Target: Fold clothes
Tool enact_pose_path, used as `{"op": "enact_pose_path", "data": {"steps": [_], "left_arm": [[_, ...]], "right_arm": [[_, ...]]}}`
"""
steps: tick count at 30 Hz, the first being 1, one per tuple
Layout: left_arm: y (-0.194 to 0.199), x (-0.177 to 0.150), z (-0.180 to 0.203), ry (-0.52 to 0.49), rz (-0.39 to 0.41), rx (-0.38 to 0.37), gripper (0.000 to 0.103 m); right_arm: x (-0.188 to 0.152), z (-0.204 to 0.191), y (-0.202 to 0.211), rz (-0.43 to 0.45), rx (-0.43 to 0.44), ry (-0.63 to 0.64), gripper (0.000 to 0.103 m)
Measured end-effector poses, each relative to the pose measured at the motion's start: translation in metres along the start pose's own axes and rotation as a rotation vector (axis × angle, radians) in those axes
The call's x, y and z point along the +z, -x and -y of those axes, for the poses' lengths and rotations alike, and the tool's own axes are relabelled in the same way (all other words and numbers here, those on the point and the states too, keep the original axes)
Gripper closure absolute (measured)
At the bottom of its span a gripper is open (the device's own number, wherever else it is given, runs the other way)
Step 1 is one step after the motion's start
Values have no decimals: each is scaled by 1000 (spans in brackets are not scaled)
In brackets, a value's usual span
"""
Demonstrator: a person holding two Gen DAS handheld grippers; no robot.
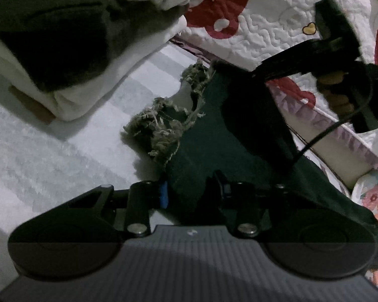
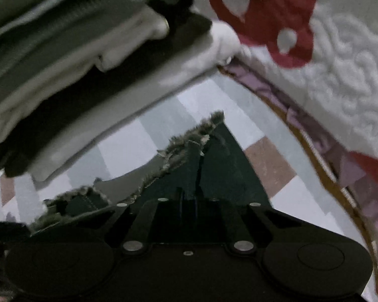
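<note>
Progress: partial. A stack of folded garments in white, grey and dark fabric point(image 1: 63, 58) already lies on the pale checked rug point(image 1: 50, 156), near the edge of the white quilted bedspread with red cartoon prints point(image 1: 264, 20). Those items appear finished.

Item in hand: a dark green denim garment with frayed, pale-fringed hems point(image 1: 214, 136) (probably cut-off shorts). It lies on the rug, close to the stack but apart from it, with the fringed hems toward the stack.

Left gripper point(image 1: 191, 193): the jaws stand partly apart with the cloth's near edge between them. The blue pad point(image 1: 164, 193) shows at the fabric's edge; whether the pads press on the cloth cannot be told.

Right gripper point(image 2: 189, 201): pressed together, pinching a ridge of the green cloth. The person's hand point(image 1: 337, 93) holds its handle.

Remaining: fold this garment and, presumably, add it to the stack. No further unfolded clothes are visible.
</note>
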State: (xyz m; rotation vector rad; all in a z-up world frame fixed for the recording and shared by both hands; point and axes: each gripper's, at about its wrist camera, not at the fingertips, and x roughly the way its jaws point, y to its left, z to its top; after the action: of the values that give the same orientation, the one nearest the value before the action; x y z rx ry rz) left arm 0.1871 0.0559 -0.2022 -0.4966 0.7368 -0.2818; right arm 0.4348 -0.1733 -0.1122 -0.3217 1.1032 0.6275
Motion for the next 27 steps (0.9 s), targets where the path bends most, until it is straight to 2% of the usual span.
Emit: {"op": "enact_pose_path", "data": {"steps": [1,2,3,11,16,18,21,22,23,24,25,27], "left_arm": [[1,1,3,-17,6,2,70],[2,2,6,-37,14,5,85],[4,3,9,-57,23,10,93],[34,26,30,-98,116,-23,94],[40,41,34,-85,125,-40,94],[34,44,31,-85,124,-12,94],[17,46,23,-85,105,55,95],[10,42,17,-57,76,69,95],[4,39,11,-30,46,83,95],[-1,36,7,-18,24,100,95],[-1,32,7,-40,22,119,95],[3,26,14,-96,43,142,95]], "right_arm": [[-1,0,7,17,4,-2,94],[-2,0,13,34,4,-3,94],[-4,0,19,51,3,-3,94],[1,1,53,192,-28,-3,96],[15,6,53,253,-46,6,99],[20,7,51,273,-55,8,99],[22,8,37,280,-119,4,99],[22,9,34,281,-150,-7,96],[19,14,32,273,-195,-45,87],[16,22,31,256,-249,-98,65],[11,31,31,237,-291,-156,54],[-9,55,38,214,-308,-247,54]]}}
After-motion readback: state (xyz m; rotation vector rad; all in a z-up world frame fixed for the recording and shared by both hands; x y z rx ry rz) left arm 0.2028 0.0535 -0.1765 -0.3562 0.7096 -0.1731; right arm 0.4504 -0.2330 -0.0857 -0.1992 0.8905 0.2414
